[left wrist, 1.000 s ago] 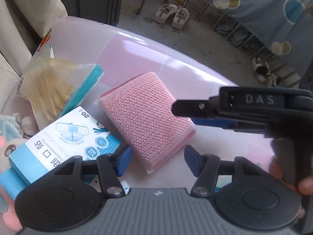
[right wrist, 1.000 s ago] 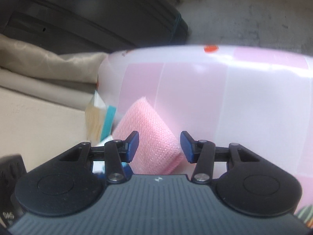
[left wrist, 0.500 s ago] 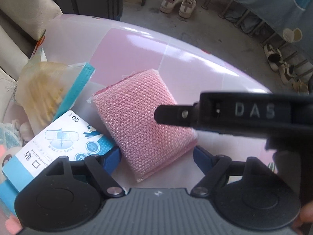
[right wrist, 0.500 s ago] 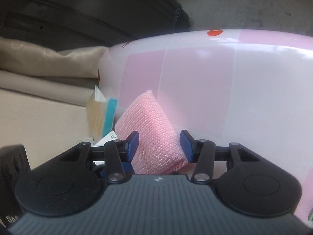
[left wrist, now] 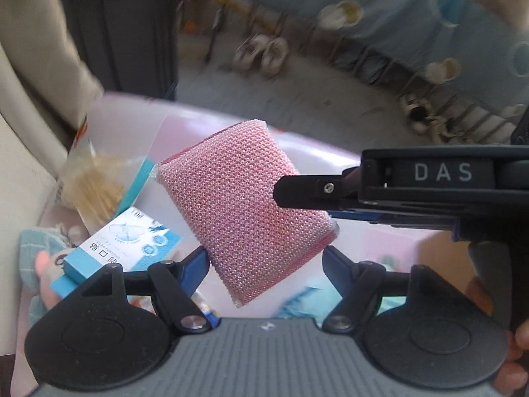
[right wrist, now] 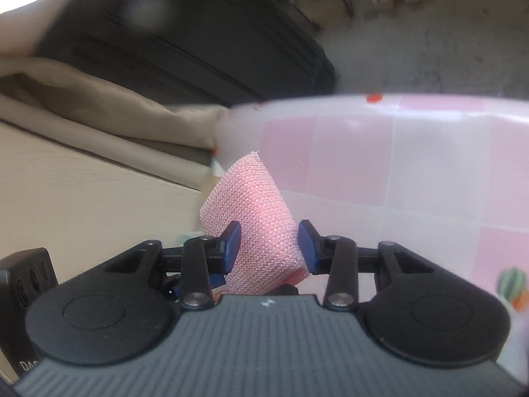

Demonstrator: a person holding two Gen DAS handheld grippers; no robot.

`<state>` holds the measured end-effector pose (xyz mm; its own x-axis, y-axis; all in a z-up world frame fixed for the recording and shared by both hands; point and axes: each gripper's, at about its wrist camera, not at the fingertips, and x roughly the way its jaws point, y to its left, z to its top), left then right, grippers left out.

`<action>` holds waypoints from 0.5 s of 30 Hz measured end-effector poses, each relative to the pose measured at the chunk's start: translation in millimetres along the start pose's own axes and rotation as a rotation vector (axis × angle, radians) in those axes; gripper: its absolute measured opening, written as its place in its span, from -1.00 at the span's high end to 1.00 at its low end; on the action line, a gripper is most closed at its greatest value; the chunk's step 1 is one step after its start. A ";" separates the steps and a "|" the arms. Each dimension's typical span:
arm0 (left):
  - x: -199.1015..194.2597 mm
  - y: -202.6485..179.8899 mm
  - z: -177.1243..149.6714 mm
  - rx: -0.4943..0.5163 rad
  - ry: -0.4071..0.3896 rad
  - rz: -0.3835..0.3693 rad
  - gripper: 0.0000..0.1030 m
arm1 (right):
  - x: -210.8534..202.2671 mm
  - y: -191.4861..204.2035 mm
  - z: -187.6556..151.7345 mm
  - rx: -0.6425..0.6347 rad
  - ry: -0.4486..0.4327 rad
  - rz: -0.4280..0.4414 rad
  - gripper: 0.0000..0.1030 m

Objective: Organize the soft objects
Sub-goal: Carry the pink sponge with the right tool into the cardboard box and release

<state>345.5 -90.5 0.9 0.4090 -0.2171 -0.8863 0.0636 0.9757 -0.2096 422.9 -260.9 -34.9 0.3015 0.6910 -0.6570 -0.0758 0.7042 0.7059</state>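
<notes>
Right wrist view shows the right gripper (right wrist: 268, 246) pinching the pink sponge (right wrist: 256, 228) at one end, lifted above the pink table (right wrist: 429, 172), while the left gripper (left wrist: 266, 264) stands open below it; it looks light, squashy, best held across its thickness.

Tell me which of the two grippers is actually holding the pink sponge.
The right gripper: its blue fingers pinch the pink mesh sponge from both sides. The left gripper stays open, fingers apart below it.
</notes>
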 end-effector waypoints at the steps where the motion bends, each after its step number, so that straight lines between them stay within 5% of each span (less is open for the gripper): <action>1: -13.2 -12.5 -1.7 0.026 -0.023 -0.010 -0.46 | -21.7 3.1 -5.7 -0.005 -0.029 0.001 0.27; 8: -69.4 -123.4 -38.8 0.222 -0.081 -0.139 -0.47 | -180.8 -40.9 -64.5 0.100 -0.264 0.055 0.27; 15: -36.3 -243.0 -81.8 0.396 0.017 -0.235 -0.47 | -290.1 -146.5 -142.7 0.270 -0.425 -0.005 0.27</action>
<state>240.8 -322.1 50.2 0.3272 -0.4306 -0.8411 0.4970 0.8355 -0.2344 210.9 -541.2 14.5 0.6659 0.5210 -0.5339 0.1579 0.6010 0.7835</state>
